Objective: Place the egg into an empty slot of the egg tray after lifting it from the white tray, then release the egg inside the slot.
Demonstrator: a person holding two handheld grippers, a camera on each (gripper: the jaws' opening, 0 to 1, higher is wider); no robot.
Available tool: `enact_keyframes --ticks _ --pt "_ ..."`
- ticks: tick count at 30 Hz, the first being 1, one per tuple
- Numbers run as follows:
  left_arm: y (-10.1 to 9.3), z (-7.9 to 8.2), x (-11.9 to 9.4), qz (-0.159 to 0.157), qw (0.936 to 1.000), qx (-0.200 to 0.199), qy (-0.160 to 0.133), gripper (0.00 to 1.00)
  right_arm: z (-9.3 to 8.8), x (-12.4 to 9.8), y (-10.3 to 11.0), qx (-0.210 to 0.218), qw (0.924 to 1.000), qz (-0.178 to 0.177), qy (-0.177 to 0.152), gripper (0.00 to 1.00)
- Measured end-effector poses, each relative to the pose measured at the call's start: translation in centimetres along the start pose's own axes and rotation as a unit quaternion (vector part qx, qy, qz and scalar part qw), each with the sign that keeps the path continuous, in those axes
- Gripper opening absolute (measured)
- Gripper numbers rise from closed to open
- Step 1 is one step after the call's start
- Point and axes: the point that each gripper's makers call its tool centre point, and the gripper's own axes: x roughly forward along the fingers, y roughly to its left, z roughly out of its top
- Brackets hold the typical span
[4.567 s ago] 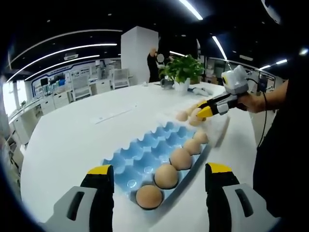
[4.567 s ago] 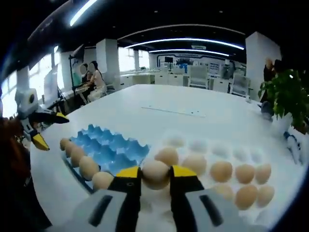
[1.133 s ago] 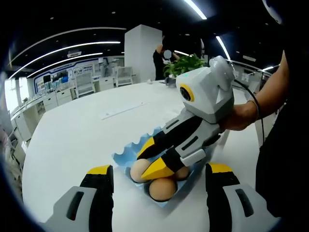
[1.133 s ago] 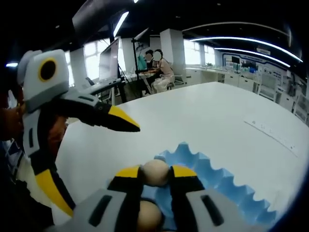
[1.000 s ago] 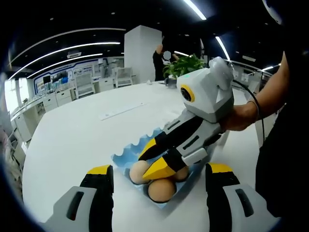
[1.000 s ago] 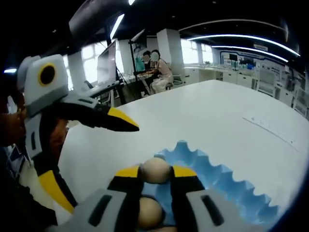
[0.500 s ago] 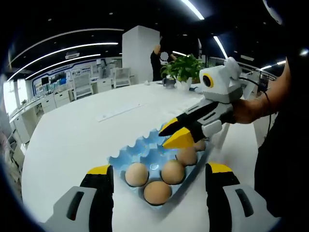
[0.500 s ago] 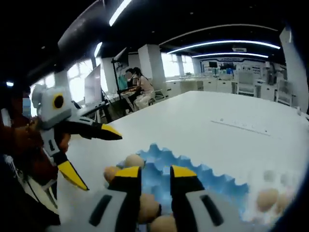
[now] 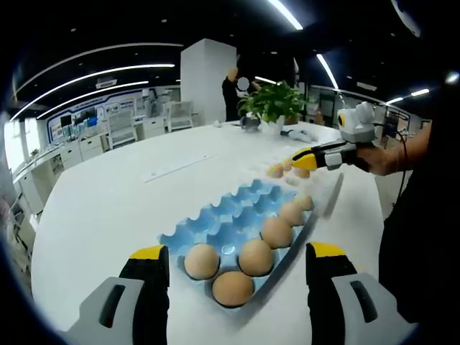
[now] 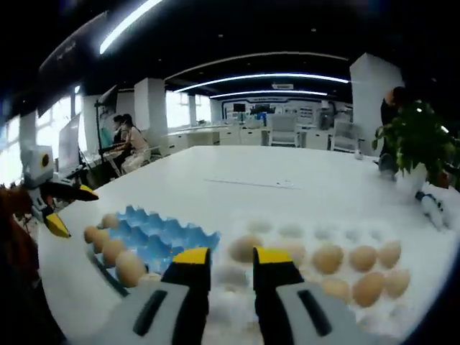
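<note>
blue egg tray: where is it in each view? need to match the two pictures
Left gripper view: the blue moulded egg tray lies at centre, running from the lower middle up toward the right, brown eggs along its near and right edges.
Right gripper view: the same tray sits at lower left, eggs along its left edge.
Shared landmark: the green potted plant, at the table's far side.

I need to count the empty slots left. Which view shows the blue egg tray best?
The left gripper view: the blue egg tray lies nearly whole and close, its eggs and empty cups distinct. In the right gripper view the tray sits low at the left, at a shallow angle, partly behind the right gripper.
</note>
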Motion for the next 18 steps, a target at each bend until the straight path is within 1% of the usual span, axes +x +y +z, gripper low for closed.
enact_keyframes --ticks 1,2,3,4,6,8,12,14,18 --pt "0.0 0.0 0.0 -0.001 1.0 0.0 0.0 0.78 -0.1 -0.1 -0.7 -0.004 0.9999 -0.009 -0.004 0.22" --pt "-0.1 0.0 0.0 -0.001 1.0 0.0 0.0 0.78 -0.2 -0.1 -0.9 -0.002 1.0 -0.007 -0.001 0.23" --pt "-0.1 0.0 0.1 -0.001 1.0 0.0 0.0 0.78 -0.8 0.0 -1.4 0.008 0.9998 -0.012 0.012 0.23" --pt "-0.1 0.0 0.1 -0.001 1.0 0.0 0.0 0.78 -1.0 0.2 -1.5 0.011 0.9998 -0.011 0.013 0.23" --pt "-0.1 0.0 0.2 -0.001 1.0 0.0 0.001 0.78 -1.8 0.5 -1.8 0.01 0.9995 -0.012 0.027 0.23" --pt "-0.2 0.1 0.2 -0.002 1.0 0.002 0.001 0.78 -2.2 0.7 -2.0 -0.001 0.9994 -0.016 0.03 0.23" --pt "-0.1 0.3 0.0 0.001 1.0 0.002 -0.005 0.77 -2.9 1.1 -2.1 0.003 0.9991 -0.012 0.04 0.25" --pt "0.1 0.4 -0.1 0.004 1.0 0.003 -0.006 0.77 -3.1 1.2 -1.8 0.002 0.999 -0.008 0.044 0.26" --pt "0.2 0.3 -0.2 0.006 1.0 0.002 -0.006 0.77 -3.3 1.1 -1.6 -0.032 0.9984 -0.007 0.046 0.27"
